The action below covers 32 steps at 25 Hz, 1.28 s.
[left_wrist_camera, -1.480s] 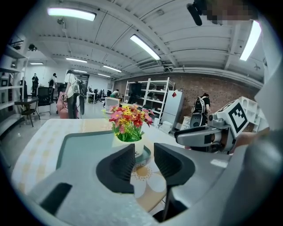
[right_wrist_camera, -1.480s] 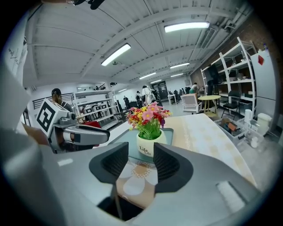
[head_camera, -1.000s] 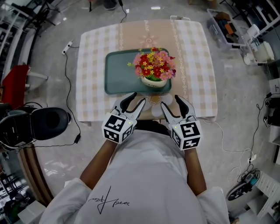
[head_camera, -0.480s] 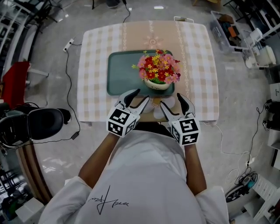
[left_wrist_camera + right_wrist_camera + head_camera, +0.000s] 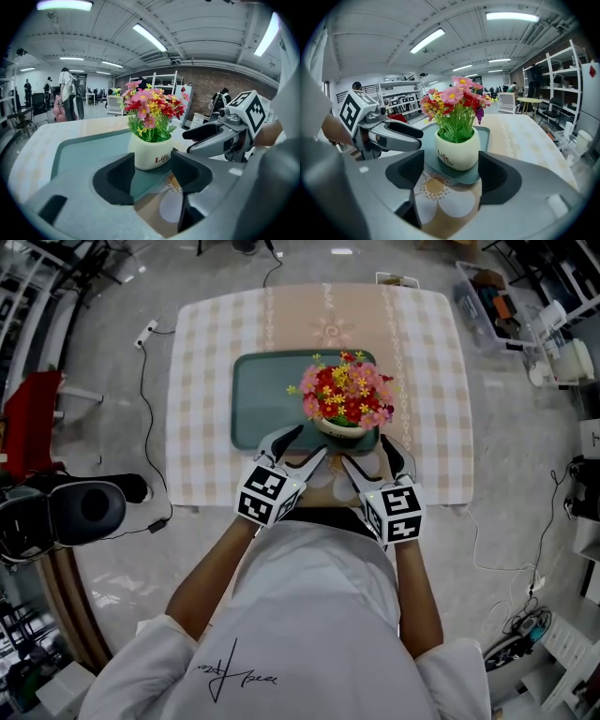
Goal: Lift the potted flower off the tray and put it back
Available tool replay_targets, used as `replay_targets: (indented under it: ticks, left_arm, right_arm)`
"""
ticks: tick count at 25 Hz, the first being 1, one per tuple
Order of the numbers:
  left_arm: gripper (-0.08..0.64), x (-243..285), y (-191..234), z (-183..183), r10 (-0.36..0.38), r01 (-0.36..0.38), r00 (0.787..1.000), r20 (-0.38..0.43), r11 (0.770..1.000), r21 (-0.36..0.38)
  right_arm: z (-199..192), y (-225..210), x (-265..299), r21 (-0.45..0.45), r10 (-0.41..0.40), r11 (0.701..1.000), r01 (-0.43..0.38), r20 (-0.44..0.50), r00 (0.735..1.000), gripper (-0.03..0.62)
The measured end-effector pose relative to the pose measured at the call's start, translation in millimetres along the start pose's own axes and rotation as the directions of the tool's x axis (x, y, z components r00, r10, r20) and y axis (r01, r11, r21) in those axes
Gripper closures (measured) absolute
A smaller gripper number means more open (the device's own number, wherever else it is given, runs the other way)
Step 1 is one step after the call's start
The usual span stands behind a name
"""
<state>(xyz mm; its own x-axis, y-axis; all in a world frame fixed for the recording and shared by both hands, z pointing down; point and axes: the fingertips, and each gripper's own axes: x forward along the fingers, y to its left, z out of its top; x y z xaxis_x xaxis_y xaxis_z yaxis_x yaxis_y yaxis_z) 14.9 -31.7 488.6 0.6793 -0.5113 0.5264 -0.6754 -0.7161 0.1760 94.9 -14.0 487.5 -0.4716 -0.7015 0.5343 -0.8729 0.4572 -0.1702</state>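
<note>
The potted flower (image 5: 345, 399) stands upright on the near right corner of the tray (image 5: 267, 399), which lies in the middle of the desk (image 5: 216, 352) on a checked cloth. Its small white pot (image 5: 457, 147) looks smooth, rounded and probably glazed, so it is likely light but slippery, and it would chip if dropped. The bunch of red, pink and yellow blooms above it is soft and gives nothing firm to hold. The best hold is low on the pot's sides, one pad against the left and one against the right, below the widest part of the body and clear of the leaves. The pot holds only the flowers, and the tray holds only the pot, its left part bare. The left hand-held gripper (image 5: 302, 444) and the right hand-held gripper (image 5: 370, 454) sit side by side just near of the tray's near edge, both aimed at the pot. Their jaws have just been opening and now stand wide, with the pot ahead of each gap and no pad touching it.
</note>
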Motion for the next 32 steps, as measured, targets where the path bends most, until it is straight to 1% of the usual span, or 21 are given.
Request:
replay_targets:
  ticks: [7,9,13,18,24,29,32]
  left_arm:
    - [0.321,10,12,2,-0.004,0.004,1.000,-0.019,1.000,0.018]
    - [0.318,14,13,1,-0.010,0.011,0.999,-0.031,0.999,0.034]
    - [0.302,23,15,-3,-0.021,0.024,0.998,-0.056,0.998,0.064]
    - [0.279,30,21,-4,-0.030,0.036,0.997,-0.073,0.996,0.082]
    - [0.270,35,23,0,-0.061,0.068,0.996,-0.065,0.992,0.109]
    - [0.256,42,26,-5,-0.082,0.096,0.992,-0.097,0.984,0.149]
    - [0.252,45,26,-9,-0.104,0.121,0.988,-0.112,0.980,0.155]
  right_arm:
    - [-6,-10,14,-0.006,0.000,1.000,0.000,-0.034,0.999,0.237]
    - [-6,-12,18,-0.008,0.002,1.000,-0.003,-0.040,0.999,0.233]
    - [-7,-13,26,-0.021,0.011,1.000,-0.013,-0.052,0.999,0.225]
    - [-9,-13,34,-0.031,0.017,0.999,-0.019,-0.068,0.998,0.222]
    - [-11,-17,41,-0.041,0.012,0.999,-0.016,-0.085,0.996,0.215]
    - [-14,-19,46,-0.056,0.014,0.998,-0.020,-0.109,0.994,0.211]
    - [-15,-21,49,-0.056,0.014,0.998,-0.021,-0.118,0.993,0.210]
